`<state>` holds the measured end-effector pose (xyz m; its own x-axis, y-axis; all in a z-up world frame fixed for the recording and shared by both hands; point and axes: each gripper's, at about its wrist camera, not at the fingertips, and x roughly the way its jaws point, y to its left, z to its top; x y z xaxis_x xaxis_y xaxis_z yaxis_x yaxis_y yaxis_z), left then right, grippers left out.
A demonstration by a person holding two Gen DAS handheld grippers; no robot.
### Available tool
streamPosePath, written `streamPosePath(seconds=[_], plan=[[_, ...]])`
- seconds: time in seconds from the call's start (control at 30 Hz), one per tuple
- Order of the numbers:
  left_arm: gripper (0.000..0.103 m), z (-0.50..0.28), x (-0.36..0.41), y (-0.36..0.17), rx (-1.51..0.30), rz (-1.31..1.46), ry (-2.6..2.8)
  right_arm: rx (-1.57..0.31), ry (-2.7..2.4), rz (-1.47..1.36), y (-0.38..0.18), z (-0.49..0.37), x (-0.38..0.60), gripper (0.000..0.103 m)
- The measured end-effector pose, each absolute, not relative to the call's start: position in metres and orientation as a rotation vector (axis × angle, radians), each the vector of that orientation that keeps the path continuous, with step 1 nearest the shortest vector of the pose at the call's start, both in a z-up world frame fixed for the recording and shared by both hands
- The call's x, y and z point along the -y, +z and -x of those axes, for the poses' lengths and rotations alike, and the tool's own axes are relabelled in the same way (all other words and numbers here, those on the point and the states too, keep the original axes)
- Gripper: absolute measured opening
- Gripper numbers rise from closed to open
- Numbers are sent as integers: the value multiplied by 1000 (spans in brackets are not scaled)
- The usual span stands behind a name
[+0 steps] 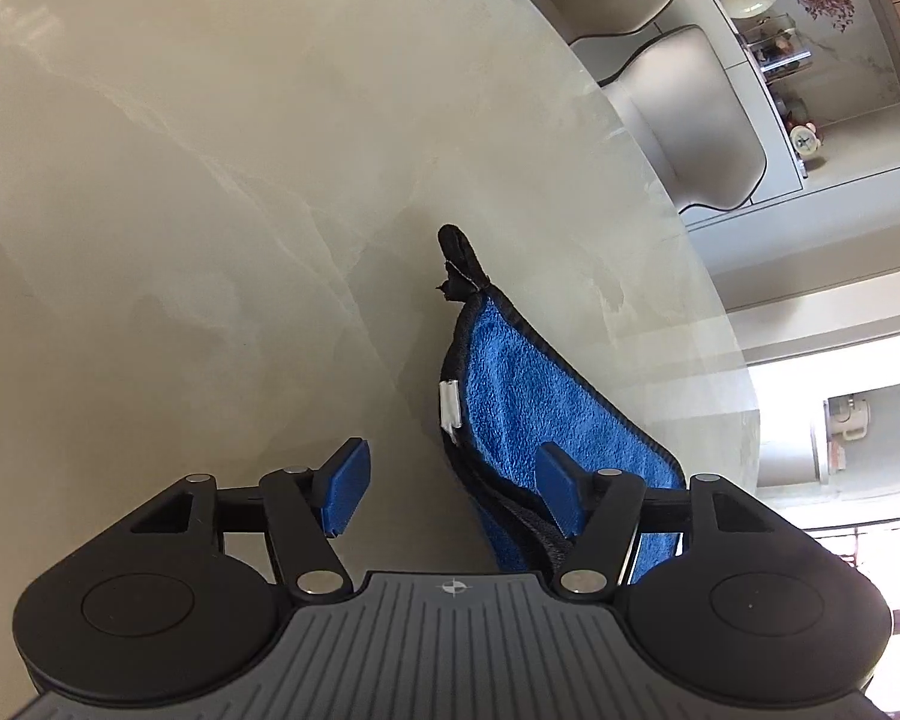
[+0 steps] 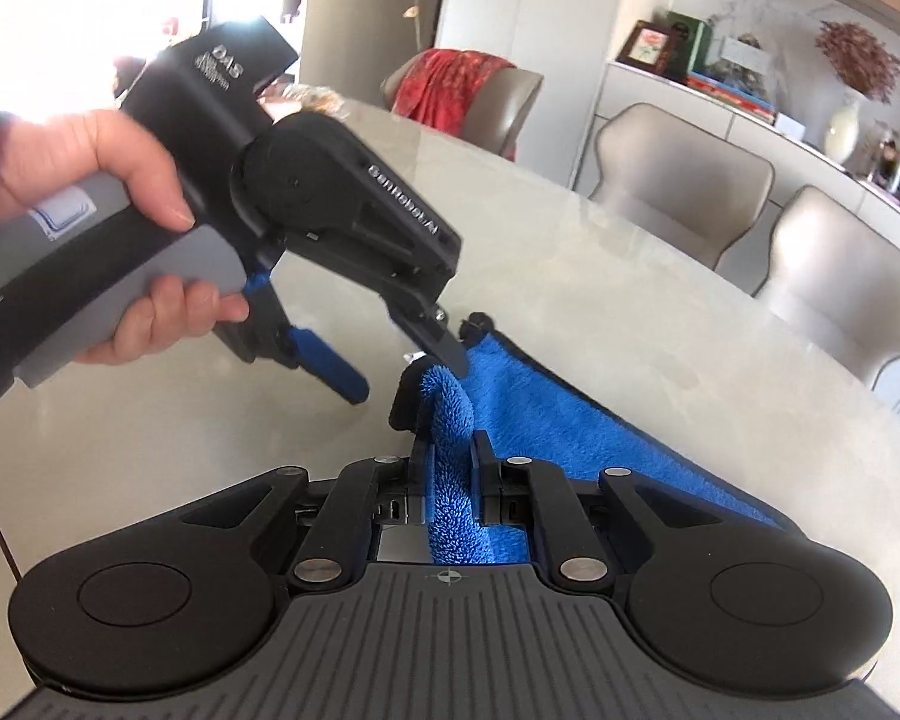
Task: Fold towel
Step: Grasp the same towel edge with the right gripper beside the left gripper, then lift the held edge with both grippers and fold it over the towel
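Observation:
A blue towel (image 1: 522,396) with a dark border and a black hanging loop (image 1: 459,258) lies partly lifted on the pale marble table (image 1: 210,210). My left gripper (image 1: 450,483) is open; its right finger sits against the towel's folded edge and its left finger is over bare table. In the right wrist view the left gripper (image 2: 402,369) hangs open beside the towel's raised corner. My right gripper (image 2: 447,456) is shut on a fold of the blue towel (image 2: 570,420), which stands up between its fingers.
Two beige chairs (image 2: 684,180) stand along the table's far edge, and a third with a red cloth (image 2: 456,90) is further back. A sideboard with a vase, frames and dried flowers (image 2: 858,60) lines the wall. The table edge (image 1: 720,300) runs close to the towel.

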<state>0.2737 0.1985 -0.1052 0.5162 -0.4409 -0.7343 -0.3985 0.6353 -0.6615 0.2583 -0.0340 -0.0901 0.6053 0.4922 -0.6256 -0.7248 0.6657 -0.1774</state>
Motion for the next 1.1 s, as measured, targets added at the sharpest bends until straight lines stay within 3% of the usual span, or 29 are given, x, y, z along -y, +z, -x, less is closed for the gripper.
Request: streamPosePath(seconds=[0.5,0.6,0.67,0.73,1.1], plan=[[63,-303,-193,-114,-1059,972,-88,-595,808,488,-94,-242,37,11],[51,-309,-189,-113,-1066,939,-98,-596,810,491,-94,-241,38,11],[34,-312,-186,-110,-1060,912,-101,-595,807,488,-94,-239,40,11],[5,-314,-183,-106,-1050,874,-114,-597,799,481,-95,-240,42,11],[7,-334,-127,-62,-1034,692,-240,-634,740,234,-88,-248,76,11]])
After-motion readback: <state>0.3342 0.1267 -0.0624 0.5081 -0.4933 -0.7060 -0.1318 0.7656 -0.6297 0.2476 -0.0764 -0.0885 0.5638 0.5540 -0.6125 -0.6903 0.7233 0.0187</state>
